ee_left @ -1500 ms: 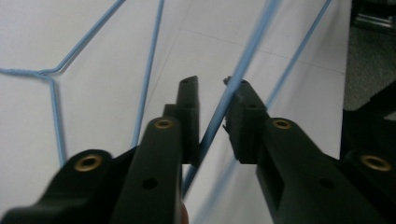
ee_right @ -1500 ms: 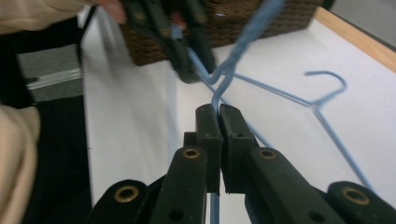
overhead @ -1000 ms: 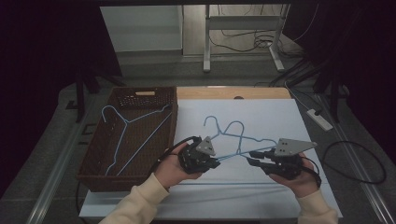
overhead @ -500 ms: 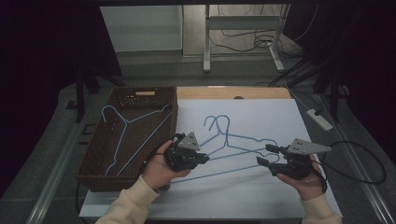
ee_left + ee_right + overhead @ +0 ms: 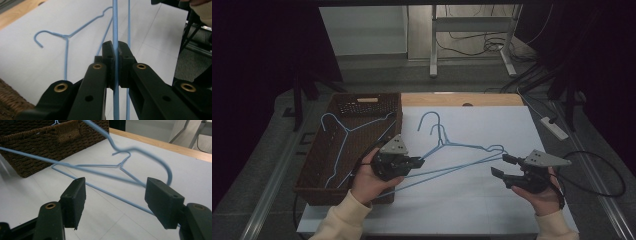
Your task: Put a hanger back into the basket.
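Left gripper (image 5: 414, 162) is clamped tight on the blue wire hanger (image 5: 464, 150), right beside the wicker basket (image 5: 319, 165). Right gripper (image 5: 502, 166), further from the basket, has just been opening, jaws wide with nothing between them; a second hanger (image 5: 349, 130) lies in the basket

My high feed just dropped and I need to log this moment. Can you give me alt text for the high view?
The left gripper is clamped on the wire of a blue hanger over the white table, beside a wicker basket holding another hanger. The right gripper is open at the hanger's far end.
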The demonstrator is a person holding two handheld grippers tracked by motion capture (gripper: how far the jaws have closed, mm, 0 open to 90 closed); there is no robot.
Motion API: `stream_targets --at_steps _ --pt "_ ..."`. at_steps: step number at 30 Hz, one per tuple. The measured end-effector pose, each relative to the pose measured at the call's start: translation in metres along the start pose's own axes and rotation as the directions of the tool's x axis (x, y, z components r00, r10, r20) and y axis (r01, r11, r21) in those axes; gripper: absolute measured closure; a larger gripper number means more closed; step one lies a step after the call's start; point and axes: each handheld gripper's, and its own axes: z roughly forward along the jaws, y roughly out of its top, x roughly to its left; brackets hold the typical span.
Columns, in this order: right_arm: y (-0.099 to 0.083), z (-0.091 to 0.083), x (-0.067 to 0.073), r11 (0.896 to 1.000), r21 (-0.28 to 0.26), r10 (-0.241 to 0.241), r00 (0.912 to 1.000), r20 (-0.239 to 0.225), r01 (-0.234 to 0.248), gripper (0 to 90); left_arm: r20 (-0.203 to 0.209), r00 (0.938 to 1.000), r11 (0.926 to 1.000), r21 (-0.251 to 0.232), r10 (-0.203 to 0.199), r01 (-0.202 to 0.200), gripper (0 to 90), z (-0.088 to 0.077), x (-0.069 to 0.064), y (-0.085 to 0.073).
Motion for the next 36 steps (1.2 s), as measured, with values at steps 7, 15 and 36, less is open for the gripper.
stream_targets --at_steps 7,15,36 --pt "-0.004 0.005 0.0 1.0 0.023 -0.004 1.0 0.002 0.004 33.5 -0.022 0.9993 0.9979 -0.058 -0.031 0.03 86.3 -0.019 0.006 -0.005" --pt "-0.005 0.01 0.002 0.999 0.047 -0.014 0.9999 -0.002 0.014 33.3 -0.059 0.9966 0.9928 -0.108 -0.058 0.051 86.3 -0.043 0.014 -0.012" --pt "-0.009 0.017 0.005 0.996 0.084 -0.028 0.9995 -0.016 0.029 33.1 -0.147 0.9805 0.98 -0.169 -0.131 0.106 86.3 -0.082 0.032 -0.03"
